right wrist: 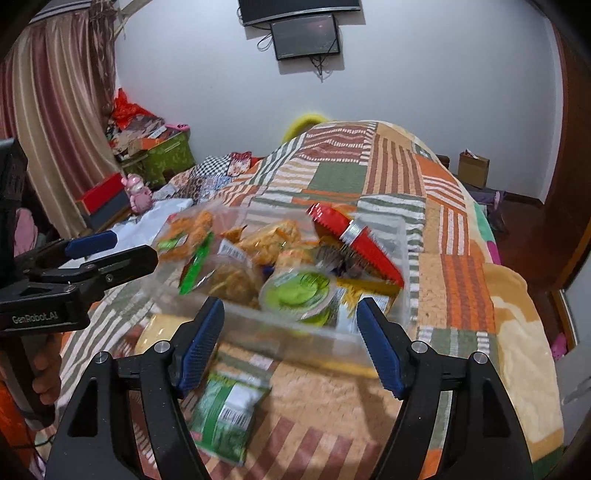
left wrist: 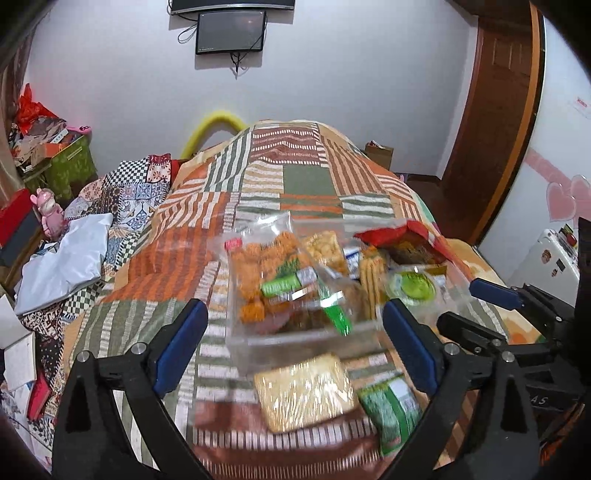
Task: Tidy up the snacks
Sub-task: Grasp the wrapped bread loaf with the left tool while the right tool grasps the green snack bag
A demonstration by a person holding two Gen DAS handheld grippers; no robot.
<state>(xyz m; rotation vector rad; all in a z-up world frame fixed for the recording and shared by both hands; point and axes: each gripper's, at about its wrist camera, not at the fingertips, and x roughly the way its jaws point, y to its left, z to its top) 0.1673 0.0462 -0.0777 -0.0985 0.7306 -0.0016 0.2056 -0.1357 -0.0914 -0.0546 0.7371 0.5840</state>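
Note:
A clear plastic bin [left wrist: 295, 341] [right wrist: 295, 325] full of snack packets sits on the patchwork bedspread. It holds an orange snack bag [left wrist: 258, 266], a red packet [right wrist: 354, 240] and a green-lidded cup [left wrist: 413, 286] [right wrist: 295, 290]. In front of the bin lie a pale yellow packet [left wrist: 306, 391] and a green packet [left wrist: 391, 410] [right wrist: 229, 413]. My left gripper [left wrist: 295, 339] is open and empty above the bin's near wall. My right gripper [right wrist: 291, 339] is open and empty, just before the bin, and shows at the right of the left wrist view [left wrist: 476, 306].
The bedspread [left wrist: 306, 177] covers a raised bed. Crumpled cloth and a white bag [left wrist: 66, 258] lie to the left. Boxes and clutter [left wrist: 55, 155] stand at the far left, a wooden door [left wrist: 491, 110] at the right, a monitor [left wrist: 231, 31] on the wall.

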